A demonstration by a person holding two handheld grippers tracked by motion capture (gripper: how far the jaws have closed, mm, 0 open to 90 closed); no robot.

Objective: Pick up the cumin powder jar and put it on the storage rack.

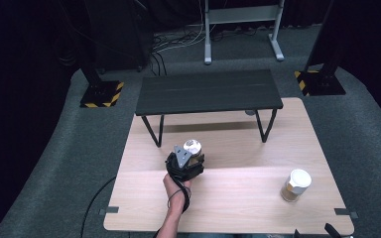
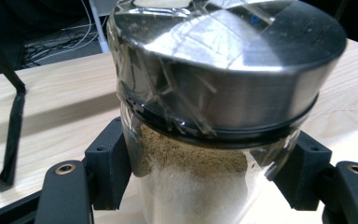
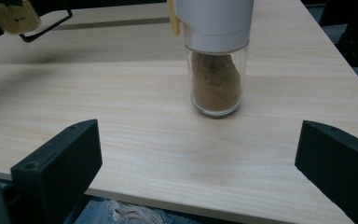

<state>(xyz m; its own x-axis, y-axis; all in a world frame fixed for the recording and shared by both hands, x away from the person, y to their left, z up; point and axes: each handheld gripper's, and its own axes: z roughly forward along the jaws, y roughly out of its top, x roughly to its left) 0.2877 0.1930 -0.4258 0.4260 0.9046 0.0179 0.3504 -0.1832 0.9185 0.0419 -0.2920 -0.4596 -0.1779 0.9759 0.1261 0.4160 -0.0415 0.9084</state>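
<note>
Jar [image 2: 205, 154] with a metal lid [image 2: 223, 60] sits pinched between the jaws of the left gripper [image 1: 185, 166], in front of the black shelf [image 1: 208, 91]. Step in hand appears to be carrying; the next move calls for a steady, upright transfer. The right gripper [image 3: 196, 177] stands spread, short of the white-capped jar [image 3: 216, 70], right of the shelf.

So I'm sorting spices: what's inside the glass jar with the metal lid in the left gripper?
The glass jar with the metal lid holds greenish-brown powder over paler grains; its bottom is out of frame.
</note>
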